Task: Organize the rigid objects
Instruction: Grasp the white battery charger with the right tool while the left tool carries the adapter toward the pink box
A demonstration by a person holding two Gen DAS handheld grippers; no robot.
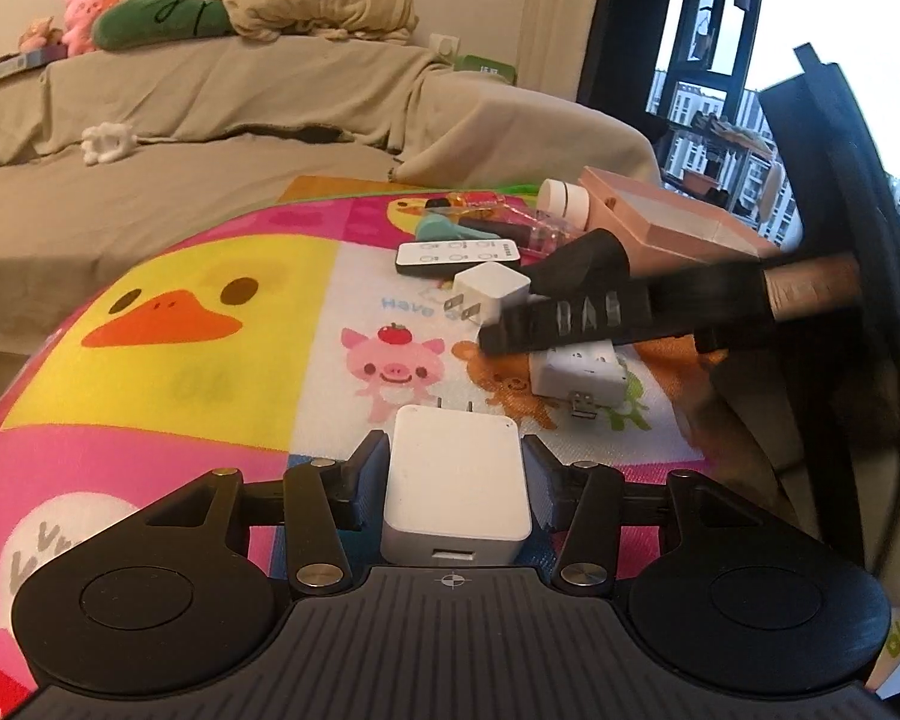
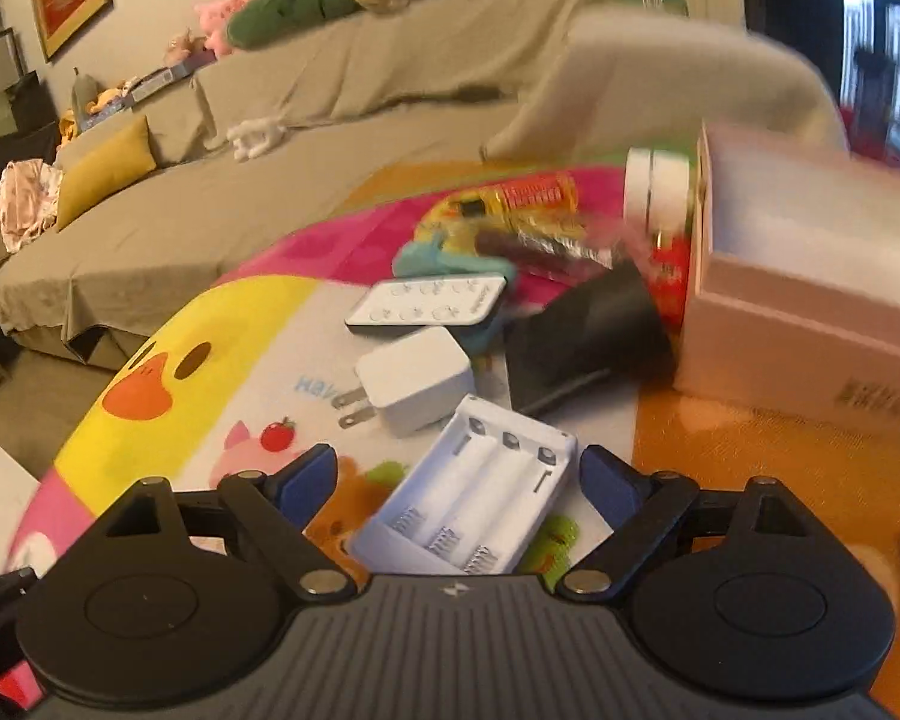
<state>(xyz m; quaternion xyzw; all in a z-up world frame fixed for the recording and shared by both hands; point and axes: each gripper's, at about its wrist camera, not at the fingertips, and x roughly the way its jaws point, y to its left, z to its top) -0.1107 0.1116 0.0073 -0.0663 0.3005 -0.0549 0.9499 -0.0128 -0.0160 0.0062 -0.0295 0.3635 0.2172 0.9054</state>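
My left gripper (image 1: 455, 468) holds a big white charger (image 1: 456, 483). The two fingers press its flat sides, one on each side, and its two metal prongs point away from me. It sits over the near edge of the cartoon play mat (image 1: 210, 312), by the pink pig picture. The charger is a hard plastic block. It does not bend, and I think it is light. Its sides are smooth, so it may slip if I squeeze too softly. The flat sides are the good place to hold it, not the thin prongs.

My right gripper (image 2: 457, 477) is wide open and holds nothing. A white battery charger (image 2: 468, 510) lies on the mat between its fingers, but they do not touch it. It is a hard tray with three slots and little springs. I think it is light too. I would pinch its long straight sides and keep off the springs, which look easy to bend.

Just past it lies a small white plug (image 2: 417, 381) with its prongs toward the yellow duck. Behind that is a flat white remote (image 2: 429, 300), and a black thing (image 2: 588, 336) I cannot name. A pink box (image 2: 810, 276) stands at the right edge of the mat, with a white jar (image 2: 657, 186) beside it. The far pile is too blurry to name.
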